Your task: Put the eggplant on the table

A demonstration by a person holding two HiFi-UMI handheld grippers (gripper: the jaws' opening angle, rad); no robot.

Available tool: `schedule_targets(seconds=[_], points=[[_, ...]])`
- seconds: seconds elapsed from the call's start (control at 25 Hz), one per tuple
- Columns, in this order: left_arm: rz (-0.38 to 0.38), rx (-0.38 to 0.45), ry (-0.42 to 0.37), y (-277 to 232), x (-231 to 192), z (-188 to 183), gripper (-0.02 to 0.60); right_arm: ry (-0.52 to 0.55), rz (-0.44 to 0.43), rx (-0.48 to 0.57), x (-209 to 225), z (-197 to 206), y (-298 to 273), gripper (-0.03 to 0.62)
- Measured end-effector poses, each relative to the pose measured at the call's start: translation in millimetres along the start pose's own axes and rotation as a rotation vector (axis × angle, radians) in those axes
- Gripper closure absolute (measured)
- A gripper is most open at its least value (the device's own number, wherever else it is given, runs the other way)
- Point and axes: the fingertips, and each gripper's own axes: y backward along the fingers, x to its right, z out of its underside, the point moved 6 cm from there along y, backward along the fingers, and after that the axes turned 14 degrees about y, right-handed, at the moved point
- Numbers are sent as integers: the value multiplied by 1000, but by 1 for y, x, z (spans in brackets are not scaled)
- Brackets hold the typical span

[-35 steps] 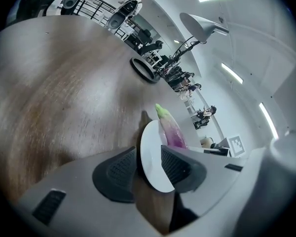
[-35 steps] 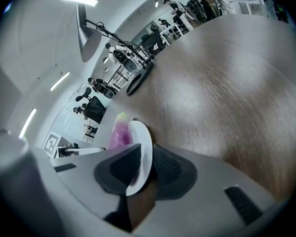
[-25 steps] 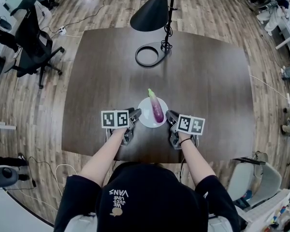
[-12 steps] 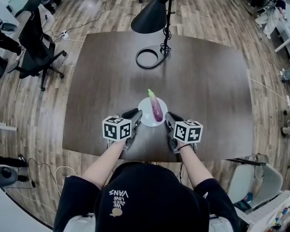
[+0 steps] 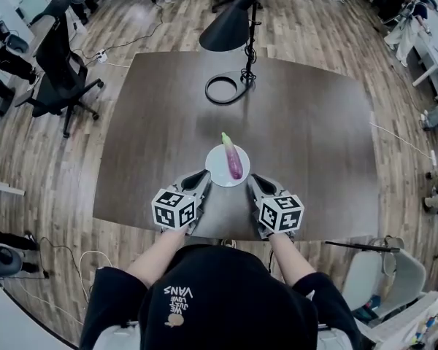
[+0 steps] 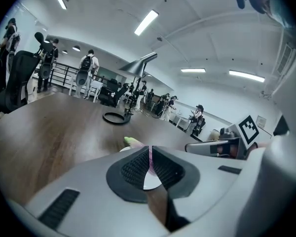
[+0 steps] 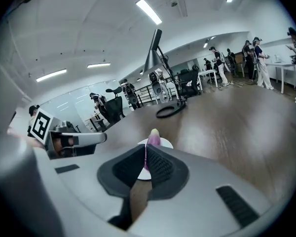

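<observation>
A purple eggplant [image 5: 233, 160] with a green tip lies on a small white plate [image 5: 217, 168] in the middle of the dark wooden table [image 5: 314, 137]. My left gripper [image 5: 199, 183] hovers just left of the plate's near side. Its jaws are closing down to a thin slit with nothing between them. My right gripper [image 5: 255, 184] hovers at the plate's near right, its jaws drawn together on nothing. In the left gripper view the left gripper [image 6: 150, 154] points at the eggplant [image 6: 132, 141]. The right gripper [image 7: 145, 158] also faces the eggplant [image 7: 153, 137].
A black desk lamp stands at the table's far side, with a ring base [image 5: 223, 90] and a shade [image 5: 230, 26] hanging over it. An office chair [image 5: 57, 70] stands on the floor to the left. The table's near edge [image 5: 226, 238] runs just under my hands.
Both grippers have drawn back from the plate's sides toward the near table edge, risen and rolled. The left gripper's jaws have come together.
</observation>
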Motion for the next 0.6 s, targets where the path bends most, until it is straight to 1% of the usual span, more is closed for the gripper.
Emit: schedule_targets(seconds=[0.28,0.44,0.6], points=[[-2,59,-13,18,18,7,552,65,26,79,-12,-11,27,574],[8,90,-22,25,31,10,558,65,7,98,-17,-11,36,576],[14,94,-44,28,39,13,565,70,-9,99,-23,-12,40,576]])
